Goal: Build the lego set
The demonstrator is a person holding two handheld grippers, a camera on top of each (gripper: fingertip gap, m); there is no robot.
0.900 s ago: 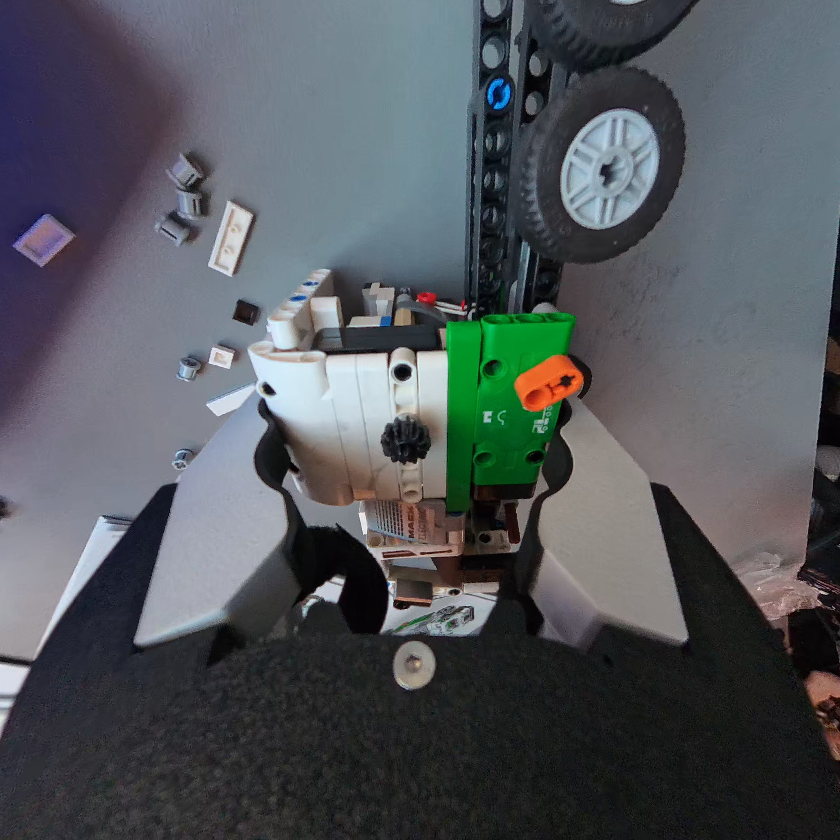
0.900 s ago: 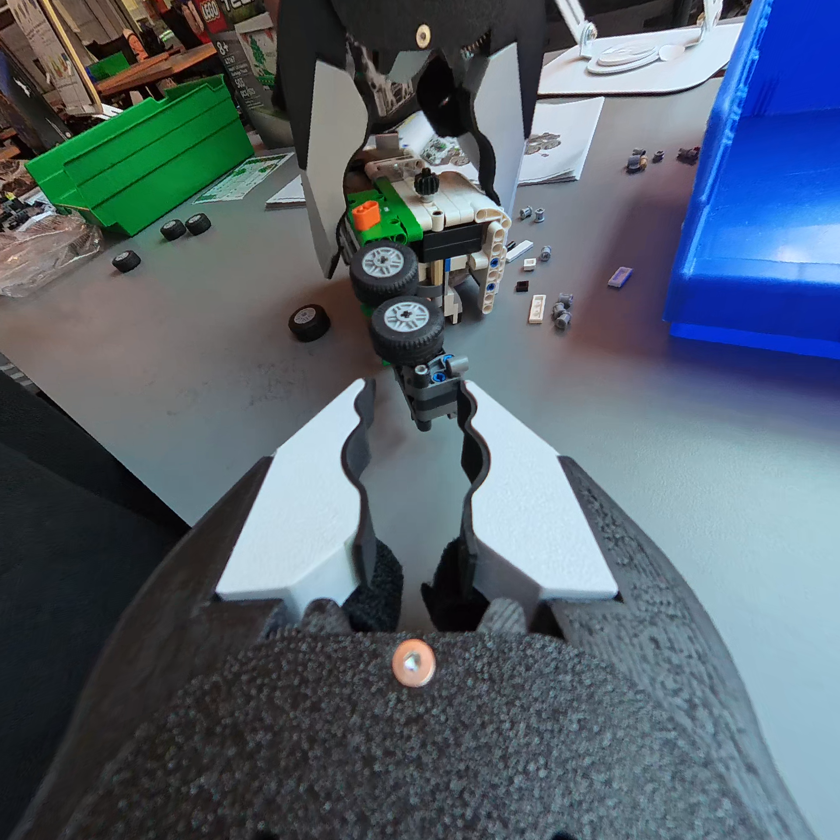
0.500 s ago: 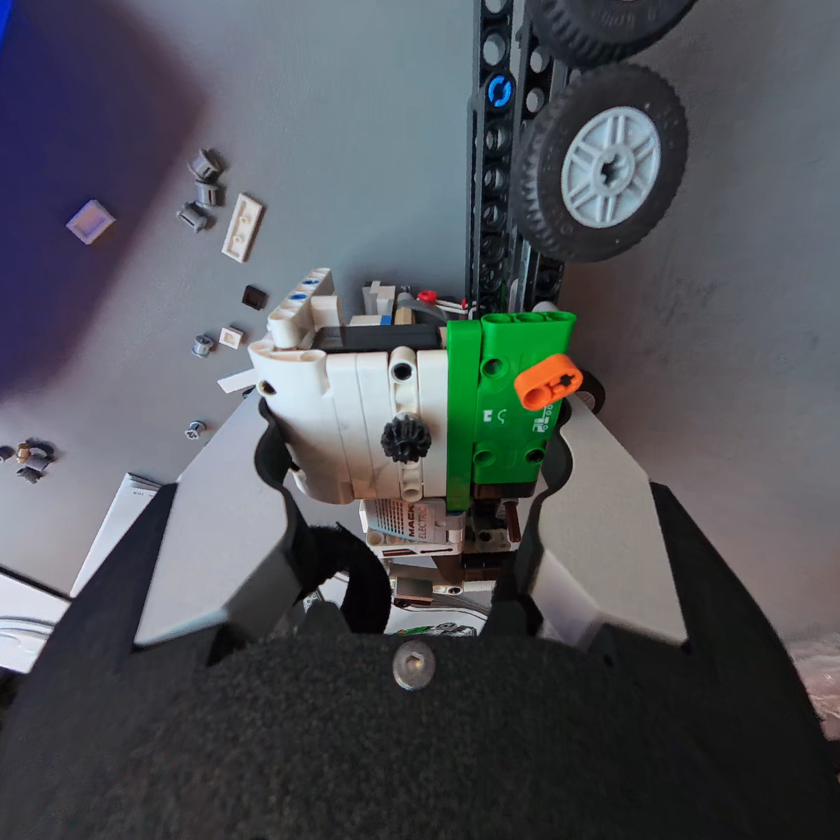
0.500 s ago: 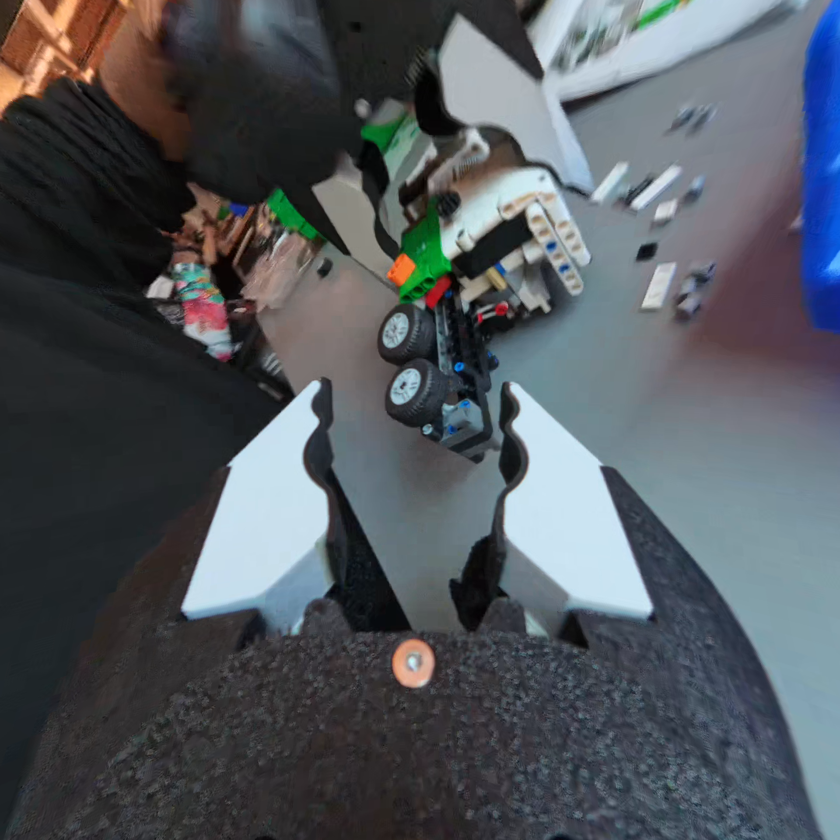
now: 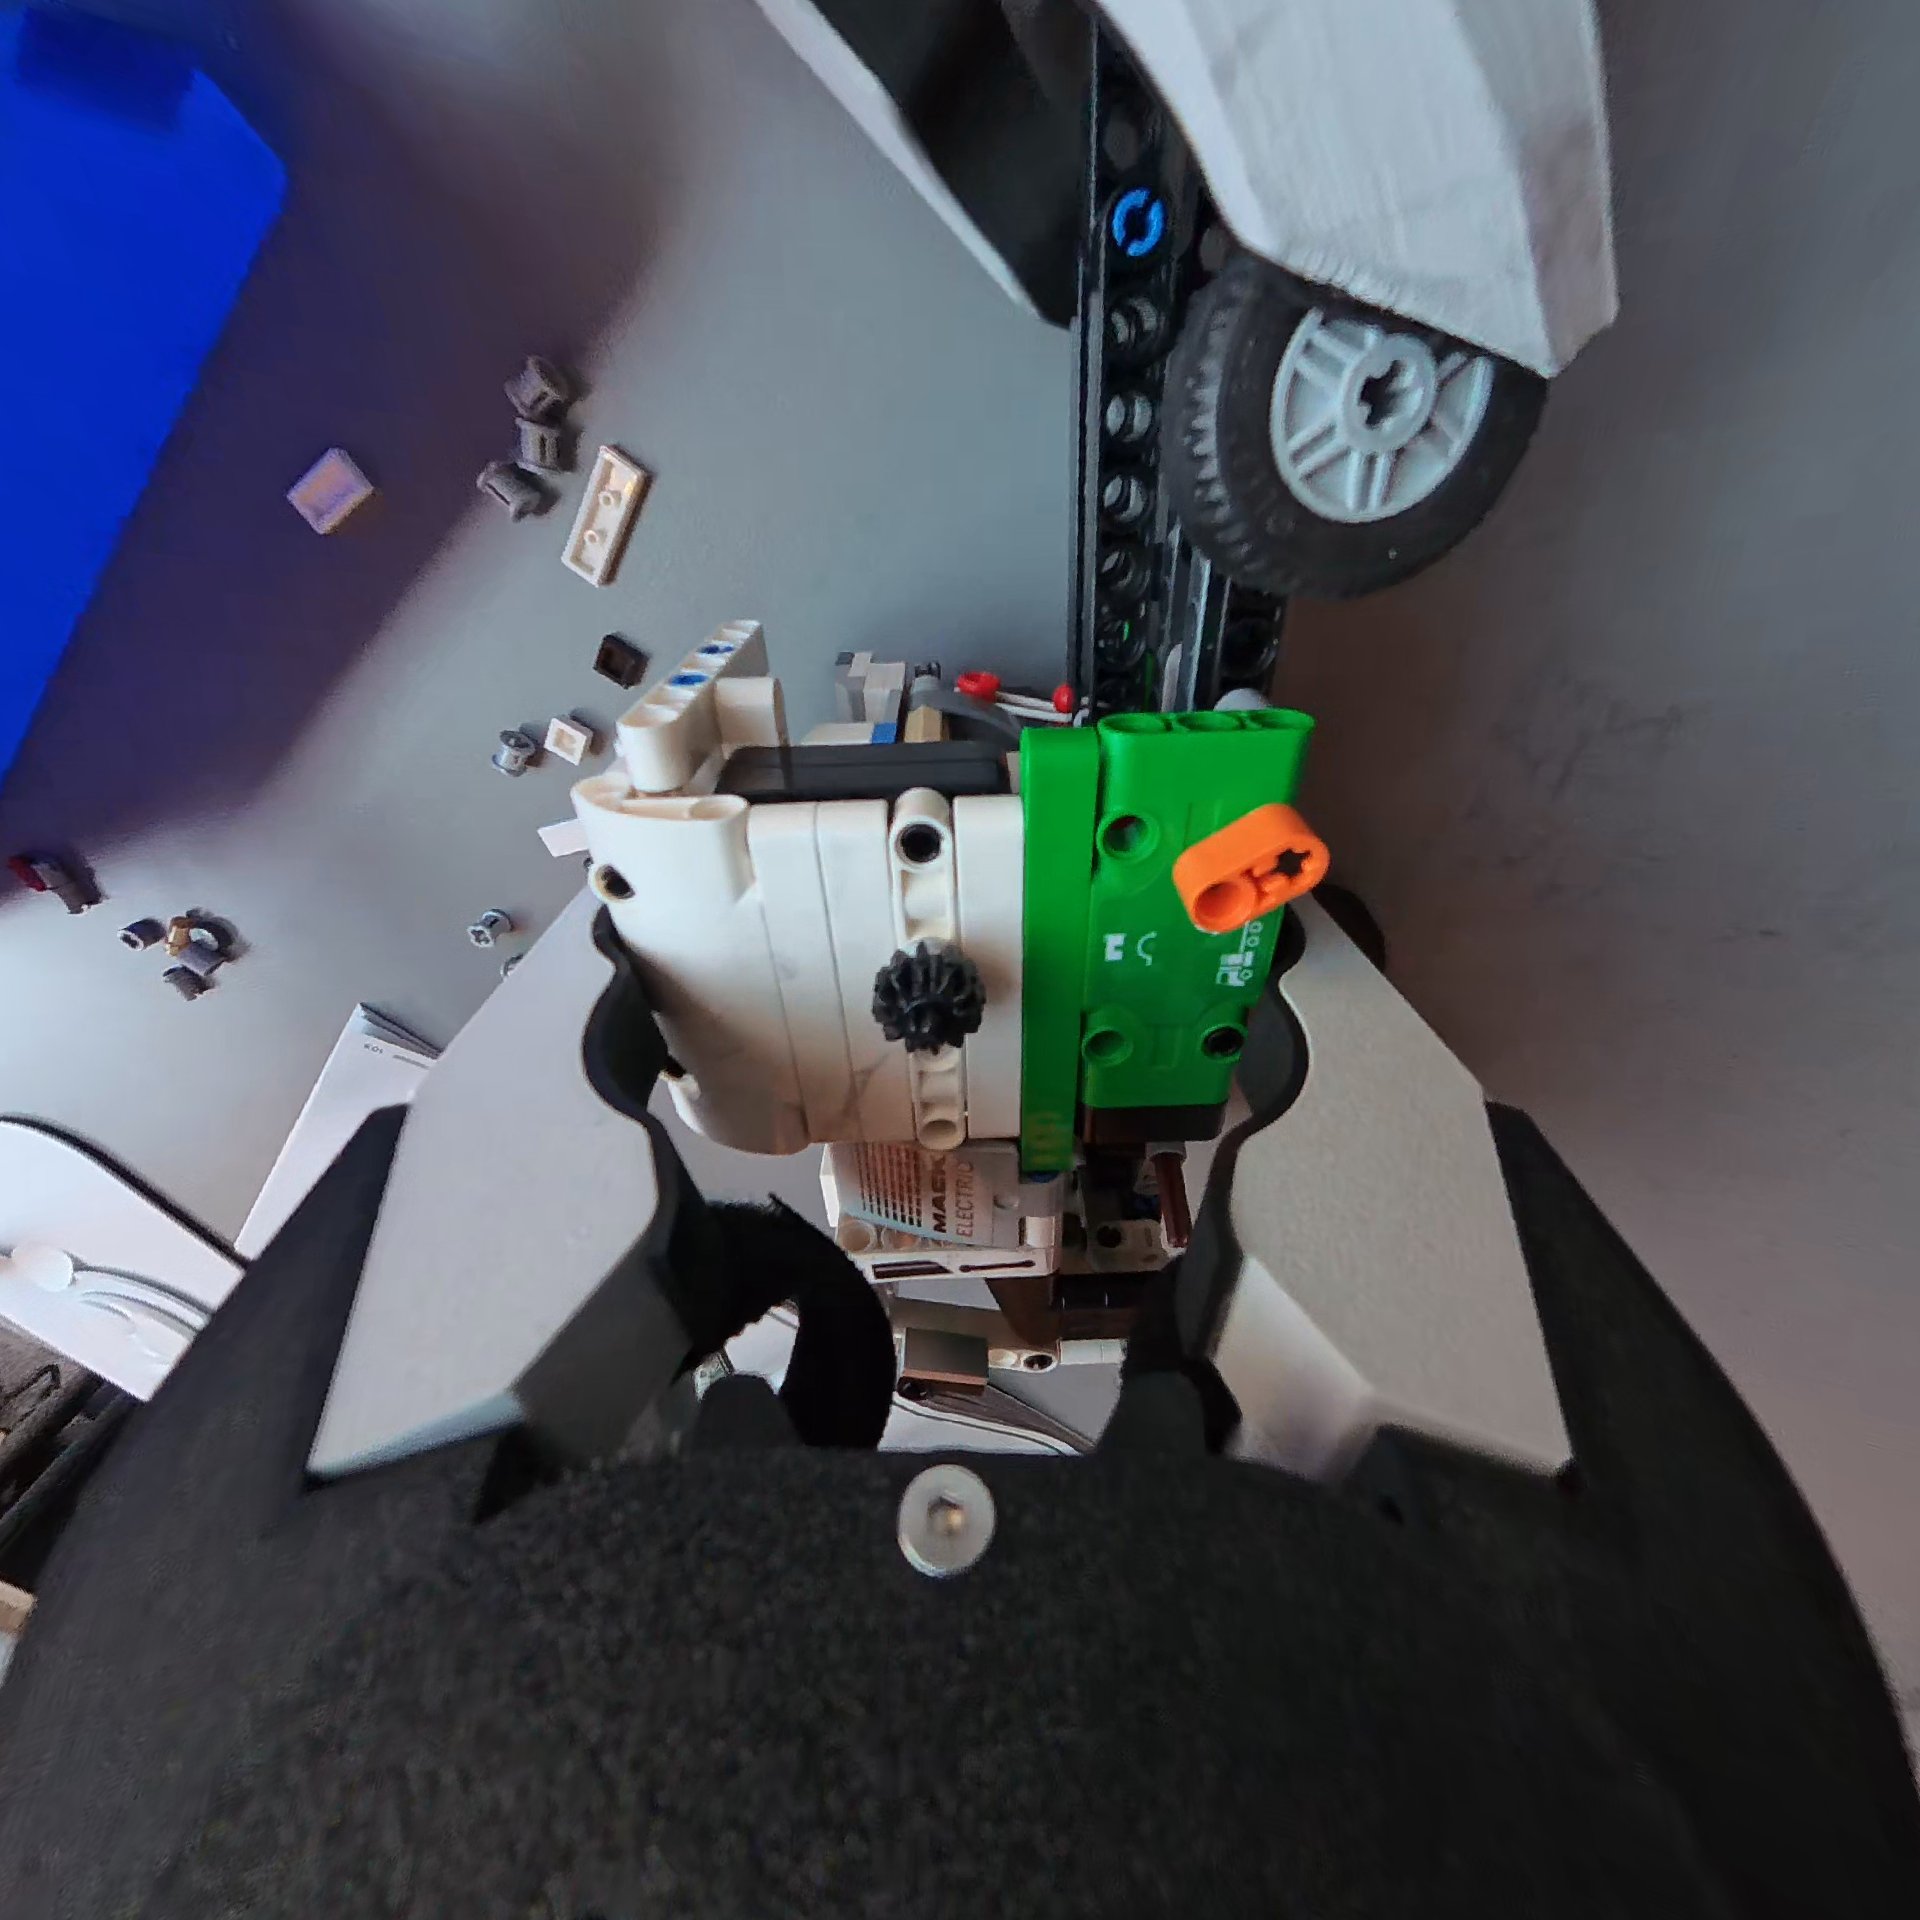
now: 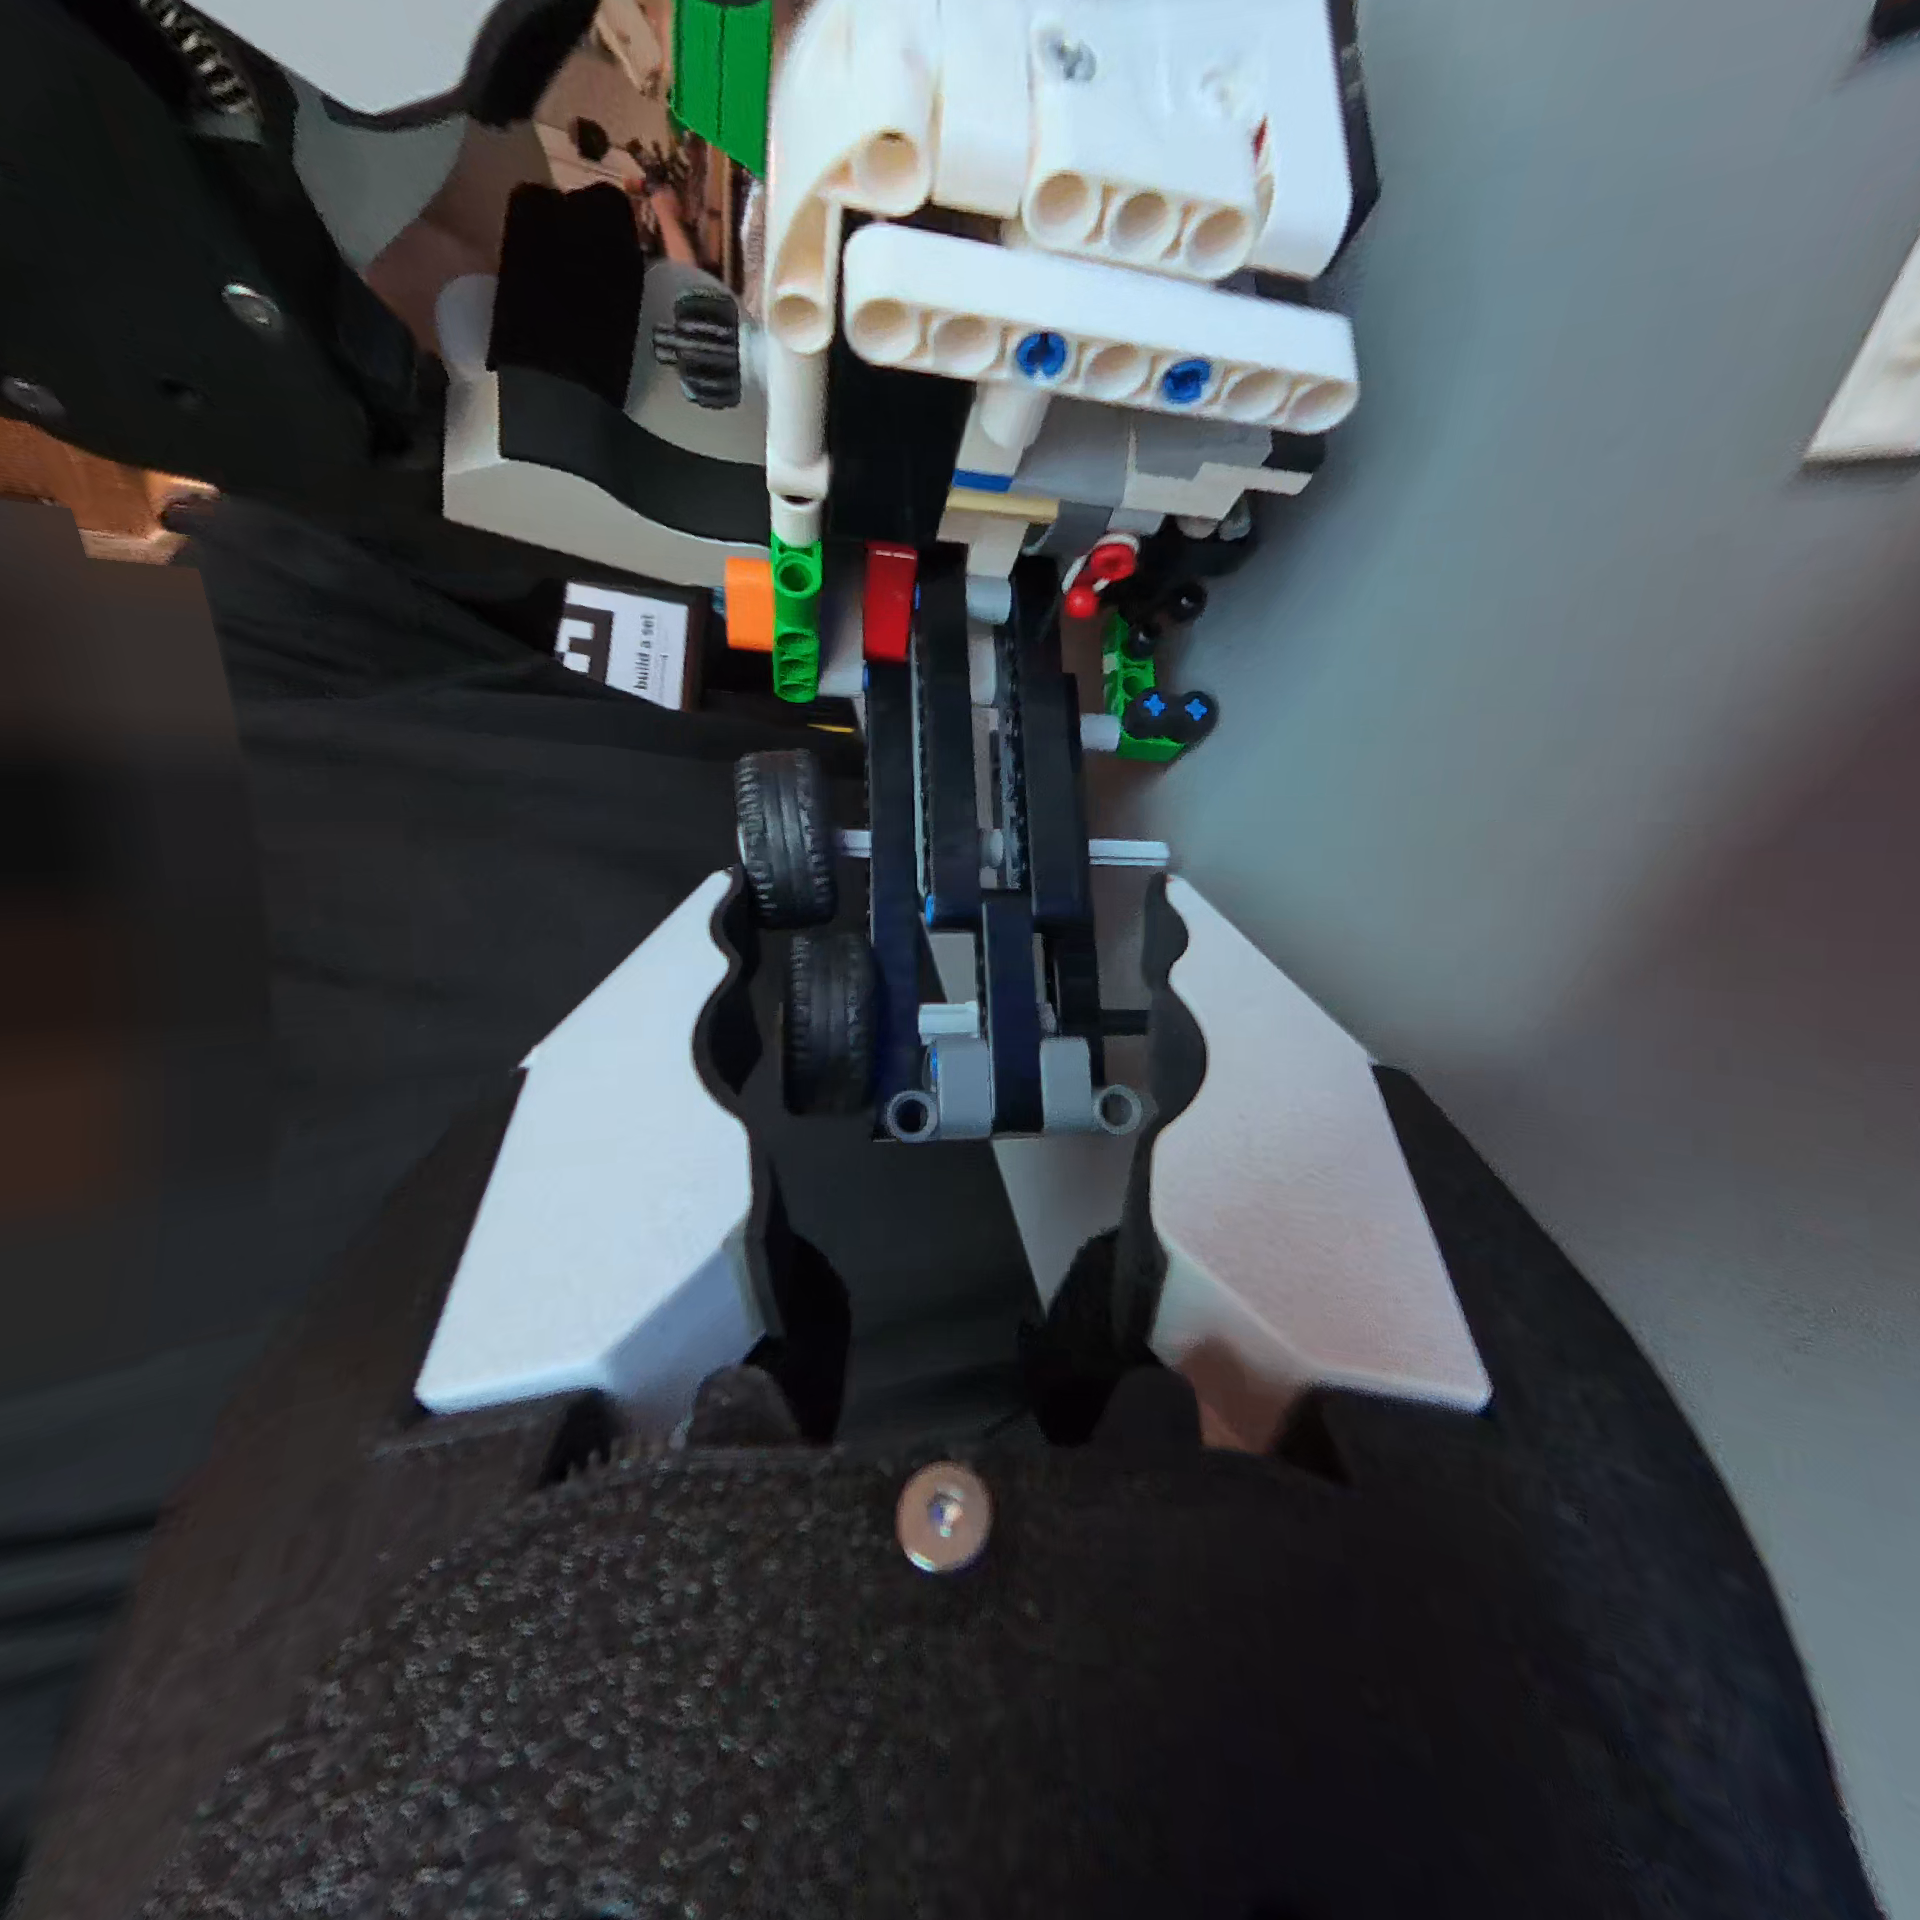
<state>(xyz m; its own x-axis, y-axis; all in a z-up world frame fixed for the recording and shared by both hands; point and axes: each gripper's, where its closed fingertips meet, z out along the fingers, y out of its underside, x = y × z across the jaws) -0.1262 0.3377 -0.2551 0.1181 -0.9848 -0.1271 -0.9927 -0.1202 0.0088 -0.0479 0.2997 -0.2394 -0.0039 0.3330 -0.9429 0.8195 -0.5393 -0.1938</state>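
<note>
Right tongs (image 5: 1195, 156) newly entered at the top of the left wrist view over the truck's chassis, left tongs (image 5: 940, 997) pinching the lego truck (image 5: 935, 935) cab above the grey worktop (image 5: 852, 416), right wrist view, right tongs (image 6: 945, 997) spread around the chassis tail and rear wheels (image 6: 805, 925).

Grey table (image 5: 852, 395) — loose small parts (image 5: 540, 457) at left, blue bin (image 5: 94, 416) upper left, booklet (image 5: 343, 1132) lower left.

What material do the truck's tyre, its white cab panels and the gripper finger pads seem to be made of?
Tyre: likely matte black rubber, by its tread. White cab panels: hard plastic, smooth with a slight sheen. Left gripper finger pads: probably black rubber or foam, dull and wavy-edged.
</note>
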